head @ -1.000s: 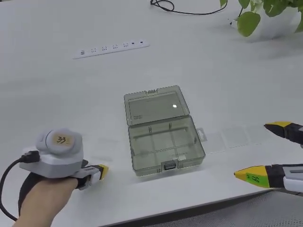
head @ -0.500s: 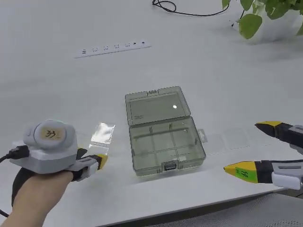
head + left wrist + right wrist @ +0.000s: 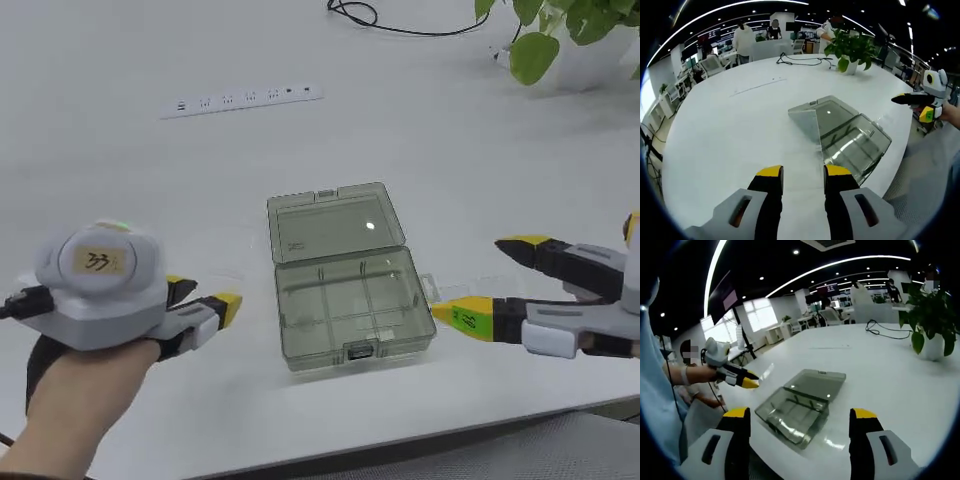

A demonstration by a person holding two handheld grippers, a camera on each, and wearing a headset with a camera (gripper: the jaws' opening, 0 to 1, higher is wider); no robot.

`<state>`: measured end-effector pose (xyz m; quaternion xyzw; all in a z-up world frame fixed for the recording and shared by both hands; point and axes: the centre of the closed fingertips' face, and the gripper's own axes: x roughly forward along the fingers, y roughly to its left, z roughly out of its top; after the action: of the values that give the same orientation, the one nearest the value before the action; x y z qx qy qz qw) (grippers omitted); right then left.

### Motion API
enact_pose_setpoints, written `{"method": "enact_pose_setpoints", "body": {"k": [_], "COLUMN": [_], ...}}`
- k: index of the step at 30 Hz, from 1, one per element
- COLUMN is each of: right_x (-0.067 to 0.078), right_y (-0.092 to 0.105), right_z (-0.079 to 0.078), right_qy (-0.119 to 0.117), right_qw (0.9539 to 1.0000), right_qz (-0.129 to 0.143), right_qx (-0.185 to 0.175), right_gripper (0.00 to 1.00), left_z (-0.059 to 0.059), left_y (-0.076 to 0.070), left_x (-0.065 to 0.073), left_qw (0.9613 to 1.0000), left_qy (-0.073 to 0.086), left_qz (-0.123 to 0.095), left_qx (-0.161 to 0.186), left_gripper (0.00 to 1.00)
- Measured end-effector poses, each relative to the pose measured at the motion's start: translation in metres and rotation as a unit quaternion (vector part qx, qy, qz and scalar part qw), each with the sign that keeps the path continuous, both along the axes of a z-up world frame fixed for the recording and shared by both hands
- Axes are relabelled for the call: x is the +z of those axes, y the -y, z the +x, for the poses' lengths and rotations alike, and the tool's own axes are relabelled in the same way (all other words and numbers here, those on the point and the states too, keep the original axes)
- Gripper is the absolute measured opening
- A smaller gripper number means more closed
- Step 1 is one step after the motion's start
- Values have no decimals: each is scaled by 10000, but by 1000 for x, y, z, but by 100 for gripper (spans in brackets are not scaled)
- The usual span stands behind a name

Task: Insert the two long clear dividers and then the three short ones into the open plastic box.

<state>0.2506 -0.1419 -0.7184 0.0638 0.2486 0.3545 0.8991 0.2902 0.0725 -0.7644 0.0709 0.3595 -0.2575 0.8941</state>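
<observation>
Smoky clear plastic box [image 3: 350,300], lid open, at frame centre. Left gripper [image 3: 205,293], lower left: jaws narrowed onto upright thin clear plastic divider [image 3: 807,127]. Right gripper [image 3: 483,278], right of box: jaws wide apart, empty.

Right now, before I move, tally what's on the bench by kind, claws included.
Box: 1
Power strip: 1
Cable: 1
Plant: 1
Claws: 2, left and right
Divider: 1, in the left claw; any others too faint to count
Total: 7
</observation>
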Motion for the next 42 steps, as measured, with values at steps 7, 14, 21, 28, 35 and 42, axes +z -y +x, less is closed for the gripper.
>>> {"method": "enact_pose_setpoints", "body": {"k": [7,14,21,28,35,42], "right_x": [11,16,22,22,24,24], "right_y": [-22,-32,-47,-57,-72,-81], "right_z": [14,27,34,38,38,39], "right_qy": [-19,-192,-419,-677,-856,-970], "right_qw": [9993,9961,9879,9784,9708,9670], "right_qz": [376,843,1465,1910,2195,2317], "right_qx": [-18,-148,-279,-412,-454,-418], "right_gripper": [74,63,49,37,26,15], "left_z": [2,2,-1,-4,-6,-7], "left_y": [27,50,71,85,97,105], "left_x": [20,32,42,47,48,52], "left_qw": [9990,9968,9943,9922,9904,9888], "left_qy": [303,531,670,739,798,826], "left_qz": [-238,-401,-514,-578,-607,-675], "left_qx": [-217,-433,-654,-824,-955,-1044], "left_gripper": [30,30,30,30,30,30]}}
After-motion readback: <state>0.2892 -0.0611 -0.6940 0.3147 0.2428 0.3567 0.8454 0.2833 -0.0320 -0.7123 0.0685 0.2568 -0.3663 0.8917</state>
